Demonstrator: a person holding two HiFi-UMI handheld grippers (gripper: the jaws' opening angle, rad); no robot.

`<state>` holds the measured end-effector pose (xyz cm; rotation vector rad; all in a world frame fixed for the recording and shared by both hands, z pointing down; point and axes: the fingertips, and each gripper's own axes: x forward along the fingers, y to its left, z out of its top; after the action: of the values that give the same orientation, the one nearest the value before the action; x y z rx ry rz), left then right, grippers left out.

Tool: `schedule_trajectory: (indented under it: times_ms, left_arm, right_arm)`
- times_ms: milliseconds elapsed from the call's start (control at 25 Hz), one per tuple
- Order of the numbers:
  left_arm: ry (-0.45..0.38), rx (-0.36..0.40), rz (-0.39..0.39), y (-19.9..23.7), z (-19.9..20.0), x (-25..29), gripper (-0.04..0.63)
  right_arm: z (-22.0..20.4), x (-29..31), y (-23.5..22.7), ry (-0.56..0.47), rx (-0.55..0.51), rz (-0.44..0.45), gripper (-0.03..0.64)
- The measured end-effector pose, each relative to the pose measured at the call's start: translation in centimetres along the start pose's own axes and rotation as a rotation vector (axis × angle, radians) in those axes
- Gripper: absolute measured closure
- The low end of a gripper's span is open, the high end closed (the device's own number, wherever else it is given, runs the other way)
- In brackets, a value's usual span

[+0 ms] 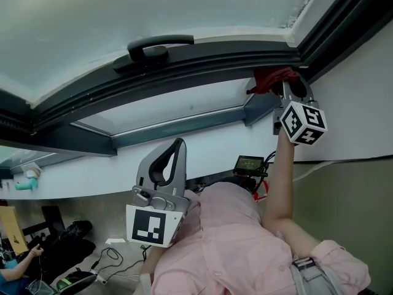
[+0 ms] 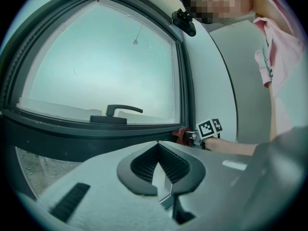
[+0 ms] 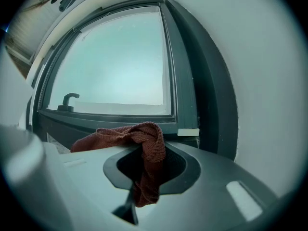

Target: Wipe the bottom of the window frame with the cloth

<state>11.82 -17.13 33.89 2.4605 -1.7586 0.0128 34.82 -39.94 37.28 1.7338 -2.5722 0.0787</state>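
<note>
A dark red cloth point(image 1: 272, 78) is bunched against the right end of the window frame's dark grey bottom rail point(image 1: 202, 60), near the corner. My right gripper point(image 1: 287, 93) is shut on the cloth, arm stretched out to the frame. In the right gripper view the cloth point(image 3: 147, 148) hangs out between the jaws of the right gripper point(image 3: 143, 154) and drapes left, with the rail point(image 3: 110, 117) just beyond. My left gripper point(image 1: 176, 147) is held back near my chest, shut and holding nothing. In the left gripper view, the left gripper point(image 2: 158, 147) faces the rail point(image 2: 96, 129) and the distant cloth point(image 2: 182, 134).
A black window handle point(image 1: 161, 45) sits on the rail left of the cloth. A white wall point(image 1: 350, 91) borders the frame on the right. Below are a small screen device point(image 1: 249, 163), cables on the floor point(image 1: 110, 257) and another person's hand point(image 1: 31, 251) at the lower left.
</note>
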Motion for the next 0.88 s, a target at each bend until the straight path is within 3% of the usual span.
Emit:
schedule_trajectory:
  times_ms: [480, 880]
  left_arm:
    - [-0.008, 0.015, 0.012, 0.5, 0.3, 0.3, 0.598]
    - [-0.016, -0.006, 0.001, 0.2, 0.4, 1.4, 0.598]
  right_arm:
    - [0.0, -0.1, -2.7, 0.001, 0.017, -0.069, 0.543]
    - [0.1, 0.1, -3.1, -0.003, 0.001, -0.070, 0.543]
